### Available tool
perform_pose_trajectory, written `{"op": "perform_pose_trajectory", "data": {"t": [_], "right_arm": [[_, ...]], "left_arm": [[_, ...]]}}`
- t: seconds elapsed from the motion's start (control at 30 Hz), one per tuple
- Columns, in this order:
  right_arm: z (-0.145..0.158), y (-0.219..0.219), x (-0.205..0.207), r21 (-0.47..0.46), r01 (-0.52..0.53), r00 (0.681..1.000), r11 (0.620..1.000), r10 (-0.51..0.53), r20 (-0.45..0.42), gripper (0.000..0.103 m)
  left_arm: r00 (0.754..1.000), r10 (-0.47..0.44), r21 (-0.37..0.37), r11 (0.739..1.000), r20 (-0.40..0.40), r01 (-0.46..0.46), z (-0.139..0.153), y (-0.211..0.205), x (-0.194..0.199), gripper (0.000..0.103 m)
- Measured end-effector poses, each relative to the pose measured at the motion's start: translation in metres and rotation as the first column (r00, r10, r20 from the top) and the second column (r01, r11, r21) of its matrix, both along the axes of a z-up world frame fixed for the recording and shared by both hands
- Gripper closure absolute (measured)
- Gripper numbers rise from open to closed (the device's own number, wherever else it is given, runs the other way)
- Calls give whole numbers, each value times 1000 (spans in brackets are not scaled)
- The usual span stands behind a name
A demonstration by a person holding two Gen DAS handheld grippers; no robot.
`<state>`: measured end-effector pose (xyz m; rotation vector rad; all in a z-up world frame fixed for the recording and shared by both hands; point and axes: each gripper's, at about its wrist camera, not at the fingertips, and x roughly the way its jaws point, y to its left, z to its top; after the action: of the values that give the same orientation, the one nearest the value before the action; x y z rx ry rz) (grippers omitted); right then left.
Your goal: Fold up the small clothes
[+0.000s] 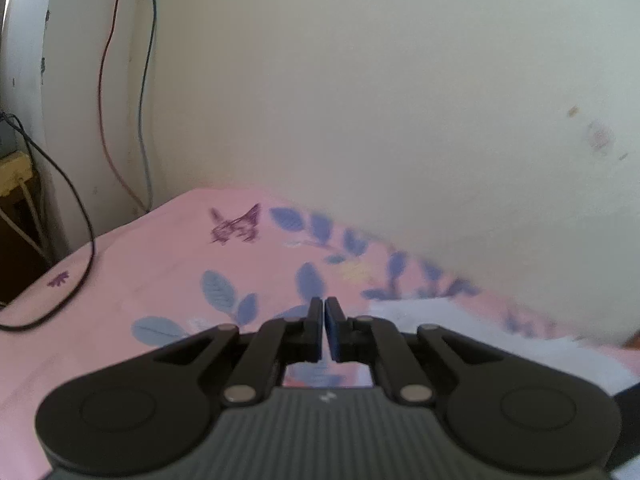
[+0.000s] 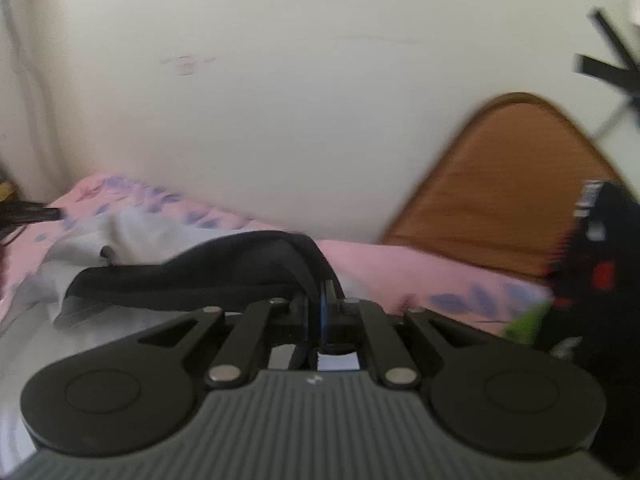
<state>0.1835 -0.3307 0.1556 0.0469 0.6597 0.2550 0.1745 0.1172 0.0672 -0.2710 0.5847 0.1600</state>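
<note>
My right gripper (image 2: 320, 300) is shut on a black garment (image 2: 192, 276), pinching its edge and holding it a little above a white cloth (image 2: 60, 320) on the bed. The garment stretches to the left from the jaws. My left gripper (image 1: 324, 316) is shut with nothing between its jaws, hovering over the pink bedsheet (image 1: 160, 272). A corner of the white cloth (image 1: 460, 320) shows to its right. The left gripper's tip (image 2: 40, 214) shows at the left edge of the right wrist view.
The bed has a pink sheet (image 2: 400, 268) with blue leaf prints and stands against a cream wall (image 1: 360, 100). A black cable (image 1: 80, 240) lies over the sheet's left corner. A wooden headboard (image 2: 508, 184) and a dark item (image 2: 600, 272) are at right.
</note>
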Motion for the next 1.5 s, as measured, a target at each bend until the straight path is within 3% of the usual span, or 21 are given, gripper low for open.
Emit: {"op": "perform_pose_trajectory", "data": {"t": [0.07, 0.13, 0.17, 0.2, 0.27, 0.33, 0.43, 0.5, 0.67, 0.77, 0.83, 0.97, 1.03, 1.07, 1.1, 1.17, 1.33, 1.4, 1.5], "right_arm": [[-14, -5, 6, -53, 7, 995, 999, -12, -96, 93], [-36, -6, 12, -86, 15, 977, 996, -33, -212, 84], [-44, -8, 11, -100, 21, 970, 995, -45, -240, 71], [-43, -11, 6, -98, 31, 972, 995, -52, -229, 62], [-29, -23, -12, -33, 75, 985, 997, -79, -153, 52], [-11, -36, -33, 65, 116, 990, 991, -110, -87, 50], [13, -58, -69, 139, 180, 984, 974, -180, -14, 46], [21, -71, -96, 147, 233, 971, 961, -237, 14, 45], [5, -100, -154, 182, 390, 917, 903, -398, 8, 41], [-18, -121, -178, 219, 516, 852, 828, -523, -29, 25], [-34, -134, -183, 271, 558, 825, 784, -561, -75, 24], [-59, -143, -166, 295, 585, 809, 755, -570, -142, 22], [-69, -144, -152, 280, 589, 807, 758, -569, -158, 23], [-73, -144, -145, 265, 589, 808, 764, -564, -168, 36], [-76, -143, -142, 253, 581, 814, 774, -549, -192, 88], [-68, -139, -143, 324, 539, 843, 778, -494, -215, 95], [22, -106, -152, 482, 314, 938, 818, -347, -23, 96], [57, -88, -138, 515, 222, 959, 828, -282, 40, 95], [93, -42, -98, 506, 85, 984, 858, -152, 94, 95]], "left_arm": [[999, -40, -16, 999, 21, 41, 7, -11, -8, 99], [992, -119, -3, 993, 31, 119, 11, -28, -15, 98], [985, -172, 16, 985, 33, 172, 12, -40, -19, 96], [970, -241, 41, 970, 34, 240, 11, -52, -22, 93], [937, -348, 90, 935, 25, 344, 6, -73, -26, 85], [920, -391, 144, 911, -6, 388, -9, -89, -24, 84], [921, -363, 262, 883, -142, 389, -38, -101, -12, 83], [939, -314, 404, 847, -142, 345, -49, -104, -11, 82], [953, -266, 365, 881, -143, 301, -47, -93, -3, 82], [961, -237, 369, 889, -140, 272, -47, -89, -2, 81], [963, -231, 379, 886, -136, 266, -45, -90, -5, 80], [953, -292, 376, 877, -74, 298, -39, -91, -22, 62], [943, -331, 339, 886, -13, 316, -27, -89, -31, 60], [938, -347, 309, 893, 12, 327, -21, -89, -34, 59], [929, -369, 271, 898, 36, 346, -16, -87, -37, 57], [914, -400, 209, 901, 65, 379, -9, -84, -41, 53], [909, -412, 73, 910, 56, 408, -7, -73, -33, 51], [910, -410, 16, 912, 59, 409, -7, -63, -29, 51], [918, -386, -75, 917, 88, 393, -1, -42, -29, 42]]}}
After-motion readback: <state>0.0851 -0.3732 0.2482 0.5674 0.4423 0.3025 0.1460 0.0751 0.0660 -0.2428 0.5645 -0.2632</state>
